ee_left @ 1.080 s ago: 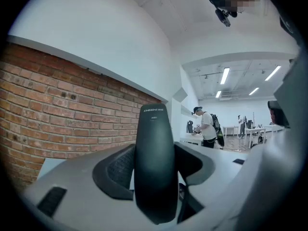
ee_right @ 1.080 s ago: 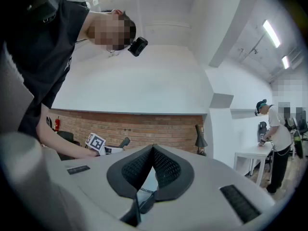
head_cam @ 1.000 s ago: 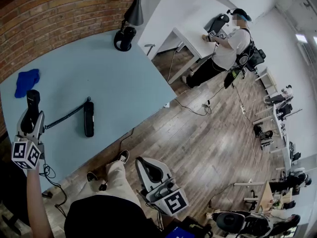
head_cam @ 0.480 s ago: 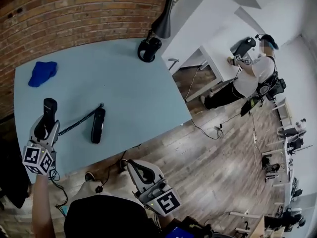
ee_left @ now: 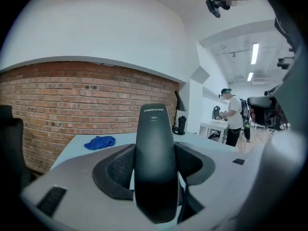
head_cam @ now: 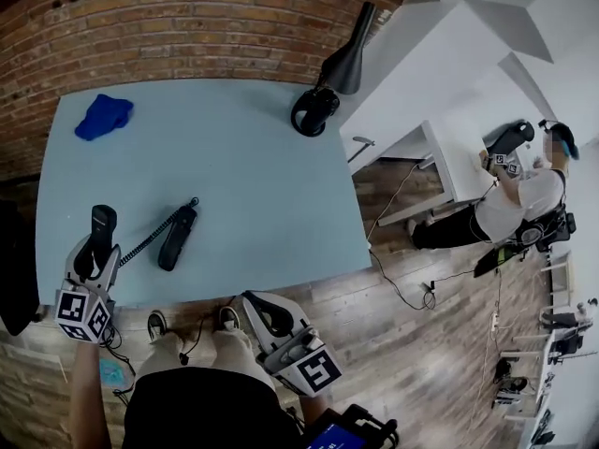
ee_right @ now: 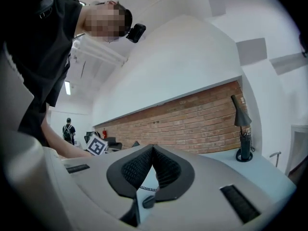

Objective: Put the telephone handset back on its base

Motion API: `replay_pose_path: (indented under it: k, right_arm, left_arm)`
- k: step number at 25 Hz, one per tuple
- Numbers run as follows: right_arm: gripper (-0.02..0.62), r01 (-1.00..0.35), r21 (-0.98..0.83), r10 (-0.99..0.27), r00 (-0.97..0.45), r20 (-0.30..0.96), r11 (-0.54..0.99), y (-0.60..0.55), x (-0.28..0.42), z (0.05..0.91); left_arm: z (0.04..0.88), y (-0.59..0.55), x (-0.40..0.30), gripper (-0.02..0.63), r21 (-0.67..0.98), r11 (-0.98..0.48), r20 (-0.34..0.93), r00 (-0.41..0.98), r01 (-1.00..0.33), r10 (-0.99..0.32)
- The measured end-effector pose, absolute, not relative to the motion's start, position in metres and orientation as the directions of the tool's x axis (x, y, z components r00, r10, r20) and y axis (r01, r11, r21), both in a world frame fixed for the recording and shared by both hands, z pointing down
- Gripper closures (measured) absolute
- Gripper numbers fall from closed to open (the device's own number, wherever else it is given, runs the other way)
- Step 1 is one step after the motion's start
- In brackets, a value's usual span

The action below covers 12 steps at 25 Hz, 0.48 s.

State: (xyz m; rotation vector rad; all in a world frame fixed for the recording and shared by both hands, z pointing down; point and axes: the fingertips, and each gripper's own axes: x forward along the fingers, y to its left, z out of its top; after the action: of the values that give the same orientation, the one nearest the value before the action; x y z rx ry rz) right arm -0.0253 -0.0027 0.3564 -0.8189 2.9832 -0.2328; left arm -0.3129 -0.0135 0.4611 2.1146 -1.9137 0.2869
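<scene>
The black telephone handset (head_cam: 101,224) stands upright between the jaws of my left gripper (head_cam: 94,247), which is shut on it over the front left part of the light blue table (head_cam: 243,185). In the left gripper view the handset (ee_left: 154,129) fills the gap of the left gripper (ee_left: 154,166). The slim black base (head_cam: 177,237) lies on the table just right of the handset, joined to it by a coiled cord (head_cam: 148,238). Off the table's front edge, low by the person's legs, my right gripper (head_cam: 265,309) (ee_right: 153,149) is shut on nothing.
A blue cloth (head_cam: 103,117) lies at the table's far left corner and a black desk lamp (head_cam: 323,101) stands at the far right corner. A brick wall runs behind. To the right, another person (head_cam: 524,204) works at a white desk.
The head camera has swung, so the table sits further right and higher in view. My left gripper still holds the handset, now slightly nearer the base. The right gripper stays low.
</scene>
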Motion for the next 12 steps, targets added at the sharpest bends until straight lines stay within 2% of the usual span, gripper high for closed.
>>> replay_pose_path:
  k: [12]
  right_arm:
    - [0.576, -0.359, -0.181, -0.359, -0.933, 0.033, 0.916, -0.028, 0.028, 0.384]
  left_arm:
    - [0.535, 0.032, -0.271, 0.331, 0.015, 0.062, 0.435, -0.049, -0.998, -0.899]
